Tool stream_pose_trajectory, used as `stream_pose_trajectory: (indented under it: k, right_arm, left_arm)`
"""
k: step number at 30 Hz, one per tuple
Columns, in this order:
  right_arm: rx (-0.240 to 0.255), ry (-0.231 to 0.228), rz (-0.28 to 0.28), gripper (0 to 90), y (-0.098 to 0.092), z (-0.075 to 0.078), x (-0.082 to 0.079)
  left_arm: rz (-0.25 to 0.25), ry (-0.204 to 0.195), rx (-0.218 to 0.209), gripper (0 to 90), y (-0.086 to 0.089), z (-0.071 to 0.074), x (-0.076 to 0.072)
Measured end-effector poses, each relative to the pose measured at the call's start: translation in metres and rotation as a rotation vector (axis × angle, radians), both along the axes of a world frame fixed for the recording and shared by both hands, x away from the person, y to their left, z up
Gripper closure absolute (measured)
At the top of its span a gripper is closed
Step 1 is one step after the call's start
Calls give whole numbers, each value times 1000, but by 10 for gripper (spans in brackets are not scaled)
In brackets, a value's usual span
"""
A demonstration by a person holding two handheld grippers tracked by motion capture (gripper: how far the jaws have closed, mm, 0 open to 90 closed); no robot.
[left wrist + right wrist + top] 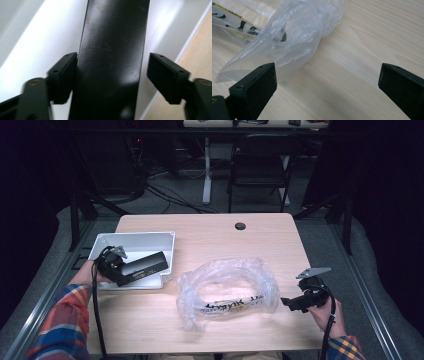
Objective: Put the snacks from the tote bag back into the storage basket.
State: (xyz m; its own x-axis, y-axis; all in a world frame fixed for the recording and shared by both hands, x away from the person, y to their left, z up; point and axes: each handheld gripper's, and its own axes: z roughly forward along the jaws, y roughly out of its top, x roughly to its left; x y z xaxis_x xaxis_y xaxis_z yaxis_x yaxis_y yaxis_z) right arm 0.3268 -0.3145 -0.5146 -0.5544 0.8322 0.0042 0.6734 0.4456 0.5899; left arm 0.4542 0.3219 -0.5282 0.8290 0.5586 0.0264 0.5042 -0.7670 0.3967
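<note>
Tabletop (210, 232): pale wood, filling the middle of the high view, with a small dark round hole (240, 226) near its far edge.
Tray (150, 242): white and shallow, at the tabletop's left edge, middle left of the high view.
Box (145, 267): long and black, lying across the tray's near rim; its long axis runs from lower left up to the right, its far end tilted toward frame centre. Pale lettering on its side is too small to read.
Left tool (131, 274): at the box's near end. In the left gripper view its jaws straddle the box (112, 55); the left jaw touches the box's side, while a narrow gap separates the right jaw from it, so the grip is released, not clamped. The box's near end is cut off by the bottom of that frame.
Bag (227, 290): clear crumpled plastic, at the centre of the high view, lying on the wood. A strip with yellow and black print shows through it; the print cannot be read.
Right tool (286, 302): lower right of the high view, just beside the bag's right end, jaws spread wide and empty. In the right gripper view the bag (287, 37) fills the upper left, its edge close to the left jaw; whether they touch I cannot tell.
Hands: each forearm wears a plaid sleeve (60, 320), cut off by the bottom edge.
Background: a dark chair (260, 162) beyond the tabletop; the rest is too dim to make out.
</note>
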Motion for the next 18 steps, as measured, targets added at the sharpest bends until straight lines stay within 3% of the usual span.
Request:
stream_pose_trajectory:
  k: [3,6,7,9,11,12,16,17,18]
  right_arm:
    - [0,0,-1,13,0,0,0]
    - [0,0,4,13,0,0,0]
    - [0,0,4,13,0,0,0]
    - [3,3,3,13,0,0,0]
    - [5,6,4,12,1,-1,0]
    - [3,5,5,13,1,-1,0]
    - [0,6,11,13,1,-1,-1]
    - [0,4,6,13,1,-1,-1]
    - [1,5,5,13,1,-2,-1]
  left_arm:
    - [22,-7,-16,187,2,2,-1]
    - [58,-8,-112,174,6,15,-2]
    - [58,-8,-112,198,6,15,-2]
    - [84,-22,-175,221,3,25,-2]
    - [101,-34,-177,256,1,29,-1]
    - [111,-41,-215,262,-4,34,0]
    - [135,-86,-202,397,-13,38,2]
    - [166,-108,-184,420,-21,38,4]
    - [175,-112,-194,442,-24,38,5]
